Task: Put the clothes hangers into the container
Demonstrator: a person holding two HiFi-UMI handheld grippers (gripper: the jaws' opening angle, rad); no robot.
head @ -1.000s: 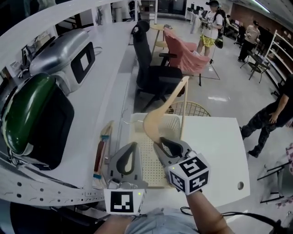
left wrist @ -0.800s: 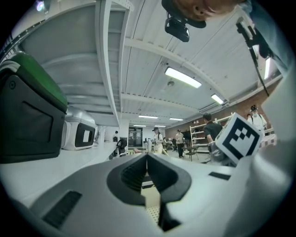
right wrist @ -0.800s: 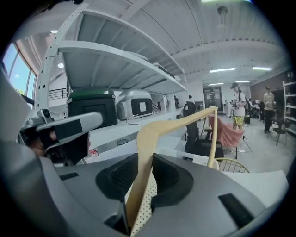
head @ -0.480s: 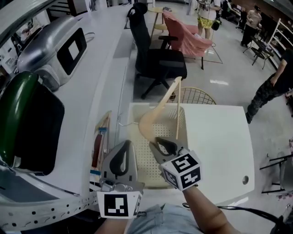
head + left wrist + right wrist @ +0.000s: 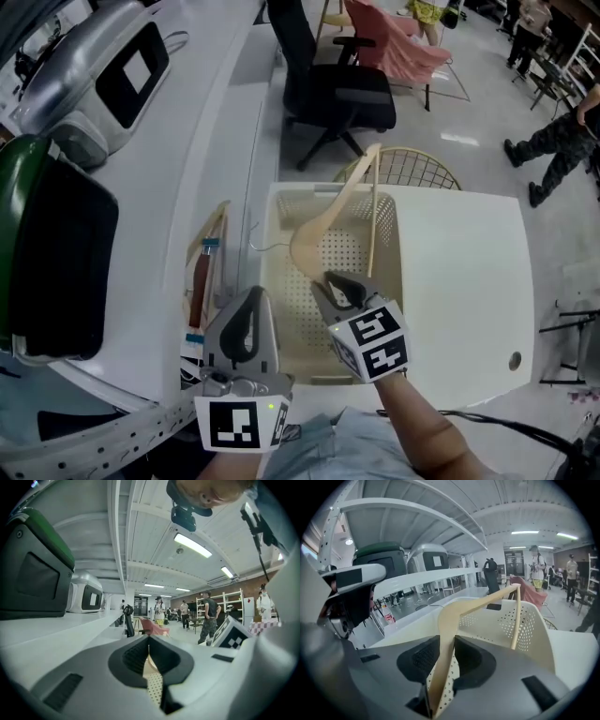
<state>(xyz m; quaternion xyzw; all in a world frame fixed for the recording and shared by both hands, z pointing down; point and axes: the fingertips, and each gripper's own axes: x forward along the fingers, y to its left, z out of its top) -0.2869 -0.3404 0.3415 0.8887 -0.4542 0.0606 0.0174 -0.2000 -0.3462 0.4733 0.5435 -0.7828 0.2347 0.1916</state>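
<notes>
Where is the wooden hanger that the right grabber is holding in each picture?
Head view: the hanger is in the middle, above the basket, pinched by the right gripper.
Left gripper view: not clearly in it; only a pale sliver shows past the jaws.
Right gripper view: the hanger rises from between the jaws at bottom centre, slanting up to the right.
Shared landmark: the black office chair.

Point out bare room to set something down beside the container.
Free: the white table right of the container, bare out to its edge but for a small hole. Crowded: the strip left of the container, where spare hangers lie, and over the container, where the right hand-held gripper holds a wooden hanger.
</notes>
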